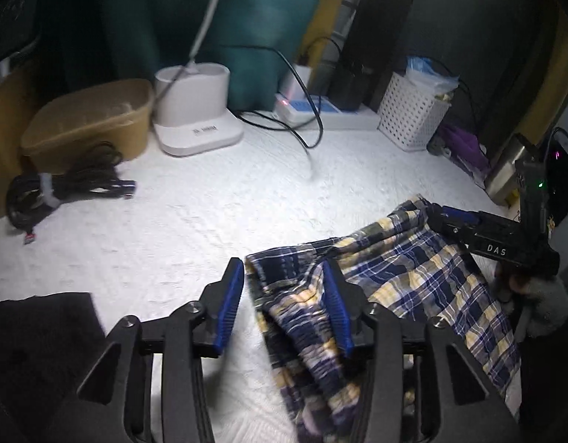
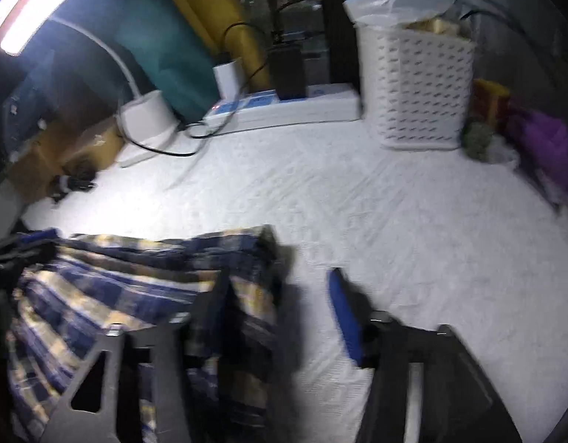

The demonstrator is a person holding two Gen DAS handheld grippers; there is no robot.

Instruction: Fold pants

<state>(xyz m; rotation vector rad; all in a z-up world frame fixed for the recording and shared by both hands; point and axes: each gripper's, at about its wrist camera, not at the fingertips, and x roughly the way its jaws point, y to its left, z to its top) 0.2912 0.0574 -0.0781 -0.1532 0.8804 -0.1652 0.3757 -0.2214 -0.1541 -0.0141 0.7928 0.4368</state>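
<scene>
The plaid pants [image 1: 413, 280], navy, yellow and white, lie bunched on the white tabletop [image 1: 217, 221]. My left gripper [image 1: 284, 277] is open, its blue pads wide apart, with a folded edge of the pants lying between the fingers. My right gripper [image 1: 442, 214] shows in the left wrist view at the pants' far right corner. In the blurred right wrist view the right gripper [image 2: 280, 288] is open, with the pants' corner [image 2: 136, 288] between and left of its fingers.
At the back stand a tan tub [image 1: 88, 118], a white lamp base [image 1: 195, 110], a power strip with cables [image 1: 320, 110] and a white perforated basket [image 1: 413, 110]. A coiled black cable [image 1: 62, 192] lies at the left. Dark cloth [image 1: 36, 350] lies at the near left.
</scene>
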